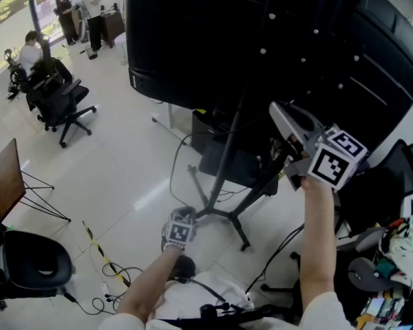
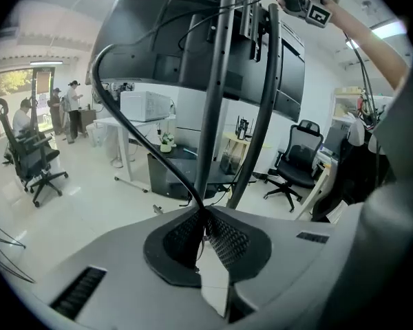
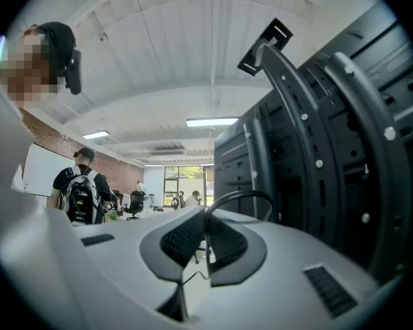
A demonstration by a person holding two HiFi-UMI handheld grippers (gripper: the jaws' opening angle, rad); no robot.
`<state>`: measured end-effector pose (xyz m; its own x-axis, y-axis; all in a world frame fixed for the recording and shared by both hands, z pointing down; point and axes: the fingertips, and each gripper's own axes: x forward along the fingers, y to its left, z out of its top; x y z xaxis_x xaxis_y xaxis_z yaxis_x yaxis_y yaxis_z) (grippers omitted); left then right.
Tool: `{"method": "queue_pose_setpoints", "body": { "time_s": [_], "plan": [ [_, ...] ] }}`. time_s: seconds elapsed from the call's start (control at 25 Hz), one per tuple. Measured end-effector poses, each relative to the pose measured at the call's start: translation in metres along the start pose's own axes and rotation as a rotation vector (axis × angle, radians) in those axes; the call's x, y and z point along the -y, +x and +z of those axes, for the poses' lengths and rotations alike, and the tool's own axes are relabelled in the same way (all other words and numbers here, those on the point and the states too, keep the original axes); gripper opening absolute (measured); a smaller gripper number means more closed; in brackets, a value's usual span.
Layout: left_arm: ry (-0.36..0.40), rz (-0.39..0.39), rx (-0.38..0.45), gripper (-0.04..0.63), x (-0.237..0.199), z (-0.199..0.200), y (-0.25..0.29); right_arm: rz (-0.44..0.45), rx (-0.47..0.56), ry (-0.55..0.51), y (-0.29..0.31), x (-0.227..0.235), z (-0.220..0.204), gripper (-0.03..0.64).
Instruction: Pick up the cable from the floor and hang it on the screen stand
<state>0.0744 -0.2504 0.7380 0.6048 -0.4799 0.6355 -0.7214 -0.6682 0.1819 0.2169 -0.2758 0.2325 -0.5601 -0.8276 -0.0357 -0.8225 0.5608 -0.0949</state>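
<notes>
Left gripper view: the thin black cable [image 2: 151,151] rises from the left gripper [image 2: 204,215] to the right gripper [image 3: 205,218], held high beside the black metal screen stand [image 2: 213,102]; both grippers' jaws clench the cable.

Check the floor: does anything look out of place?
Yes. A yellow-black striped strip lies loose and crooked on the floor, and thin black wires sprawl tangled beside it near the chair.

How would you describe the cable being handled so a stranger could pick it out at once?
Find the big black screen on its stand. Beside the stand's straight poles, a thin black cable curves from the left gripper up toward the right gripper. Unlike the floor cords, it is pinched in both grippers.
</notes>
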Motion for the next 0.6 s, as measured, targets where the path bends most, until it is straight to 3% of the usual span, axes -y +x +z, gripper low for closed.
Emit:
{"method": "queue_pose_setpoints", "body": {
  "time_s": [0.2, 0.36, 0.6],
  "plan": [
    [-0.013, -0.01, 0.023, 0.015, 0.012, 0.002, -0.03, 0.09, 0.064, 0.236, -0.017, -0.019, 0.001, 0.02],
    [0.019, -0.054, -0.005, 0.015, 0.025, 0.024, -0.07, 0.049, 0.113, 0.294, -0.042, -0.014, -0.003, 0.02],
    [0.033, 0.011, 0.058, 0.015, 0.023, 0.048, -0.149, -0.045, 0.194, 0.424, -0.085, 0.004, -0.032, 0.02]
  ]
}}
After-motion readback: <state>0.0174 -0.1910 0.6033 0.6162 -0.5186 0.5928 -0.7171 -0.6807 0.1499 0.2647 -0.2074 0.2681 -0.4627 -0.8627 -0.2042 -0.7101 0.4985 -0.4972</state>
